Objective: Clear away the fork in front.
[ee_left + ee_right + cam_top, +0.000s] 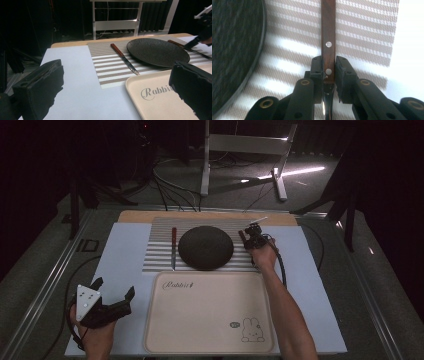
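Note:
My right gripper (253, 238) (328, 68) is shut on the brown wooden handle (328, 30) of a piece of cutlery that lies on the striped placemat (160, 255), just right of the dark round plate (206, 247) (234, 50). The pads press both sides of the handle near its riveted end, where the metal part begins. A knife (173, 247) (124, 58) with a wooden handle lies left of the plate. My left gripper (114, 287) (115, 87) stands open and holds nothing, low over the pale mat at the front left.
A beige tray (210, 315) (155, 100) marked "Rabbit" lies in front of the placemat. A pale blue-white mat (125, 255) covers the table. Metal rails edge the table on both sides, and a white stand (205, 160) is on the floor behind.

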Tool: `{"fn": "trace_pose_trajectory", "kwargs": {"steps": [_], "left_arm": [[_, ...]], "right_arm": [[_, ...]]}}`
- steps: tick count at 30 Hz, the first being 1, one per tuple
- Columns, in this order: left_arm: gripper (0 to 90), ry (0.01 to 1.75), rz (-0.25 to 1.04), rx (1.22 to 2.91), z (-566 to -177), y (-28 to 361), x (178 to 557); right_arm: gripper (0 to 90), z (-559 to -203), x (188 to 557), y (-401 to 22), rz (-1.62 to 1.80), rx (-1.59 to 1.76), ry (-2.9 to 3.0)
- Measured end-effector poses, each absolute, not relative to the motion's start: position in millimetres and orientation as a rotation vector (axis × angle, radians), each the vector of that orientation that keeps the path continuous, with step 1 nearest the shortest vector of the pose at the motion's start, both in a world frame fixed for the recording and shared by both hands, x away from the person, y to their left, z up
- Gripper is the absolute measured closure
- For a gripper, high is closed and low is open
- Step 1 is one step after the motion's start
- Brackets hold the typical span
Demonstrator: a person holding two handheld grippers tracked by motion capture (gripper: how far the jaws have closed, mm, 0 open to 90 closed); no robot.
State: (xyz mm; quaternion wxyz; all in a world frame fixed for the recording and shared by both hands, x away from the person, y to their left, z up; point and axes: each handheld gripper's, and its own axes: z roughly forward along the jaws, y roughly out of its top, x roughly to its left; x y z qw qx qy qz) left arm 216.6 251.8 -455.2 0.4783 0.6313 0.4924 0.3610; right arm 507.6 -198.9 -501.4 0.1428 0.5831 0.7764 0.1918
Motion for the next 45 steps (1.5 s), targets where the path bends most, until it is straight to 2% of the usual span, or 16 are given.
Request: {"fn": "trace_pose_trajectory", "kwargs": {"steps": [6, 15, 25, 45], "left_arm": [[0.3, 1.208, 0.884, 1.542, -456, 252, 217], [0.4, 1.213, 0.886, 1.544, -456, 253, 217], [0.4, 1.21, 0.882, 1.554, -457, 252, 219], [0.4, 1.208, 0.884, 1.579, -459, 248, 222]], "right_arm": [[77.8, -497, 496, -212, 0.495, 1.692, 2.335], [77.2, -495, 498, -209, 0.395, 1.593, 2.431], [78.2, -493, 488, -211, 0.455, 1.522, 2.429], [78.3, -435, 443, -217, 0.791, 1.305, 2.203]]}}
